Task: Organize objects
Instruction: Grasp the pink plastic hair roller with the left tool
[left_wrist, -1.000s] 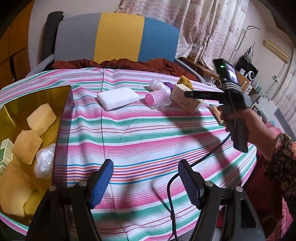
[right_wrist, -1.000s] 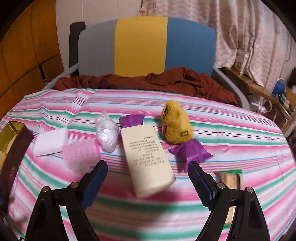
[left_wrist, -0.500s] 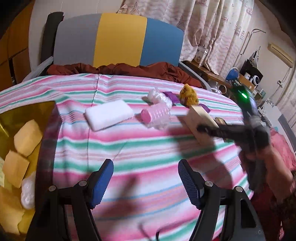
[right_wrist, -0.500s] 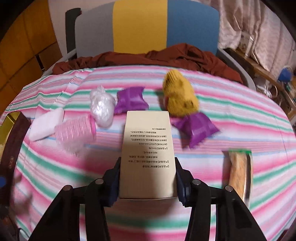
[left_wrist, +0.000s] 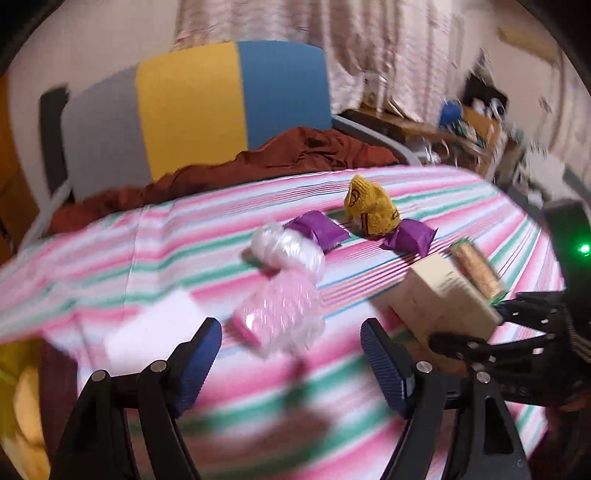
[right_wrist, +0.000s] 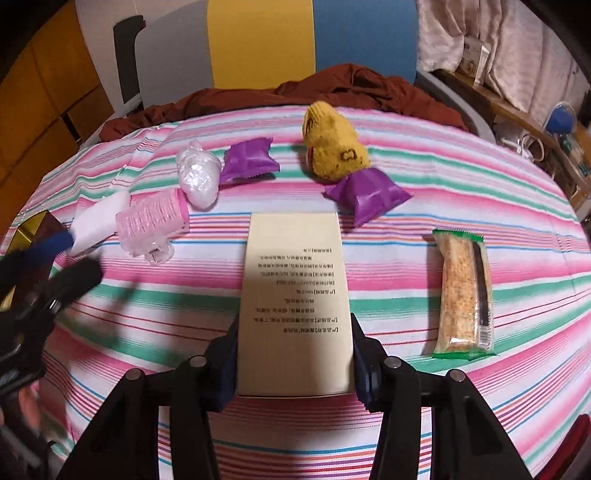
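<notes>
the right gripper (right_wrist: 293, 363) pinches a cream box (right_wrist: 294, 295) by its near end, a blue pad pressed on each long side. the box is a tall rectangular carton with rows of small dark print across its top face, reading upside down in the right wrist view. it lies lengthwise, pointing away across the striped tablecloth (right_wrist: 424, 177). in the left wrist view the same box (left_wrist: 441, 299) sits at the right, clamped in black fingers.

the left gripper (left_wrist: 291, 354) is spread wide with nothing between its blue pads, hovering just short of a pink bubble-wrapped roll (left_wrist: 280, 314); that view is blurred.

right of the box lies a green-edged snack bar (right_wrist: 463, 291), apart from it with bare cloth between. beyond the box's far end sit 2 purple packets (right_wrist: 249, 160) (right_wrist: 367, 194), a yellow knitted item (right_wrist: 334, 149) touching the right packet, and a clear plastic bundle (right_wrist: 195, 173) next to the pink roll (right_wrist: 151, 218). a white block (right_wrist: 98, 221) lies left of the roll, near a gold tray (right_wrist: 26, 230) at the table's left edge. wide bare cloth lies left of the box.
</notes>
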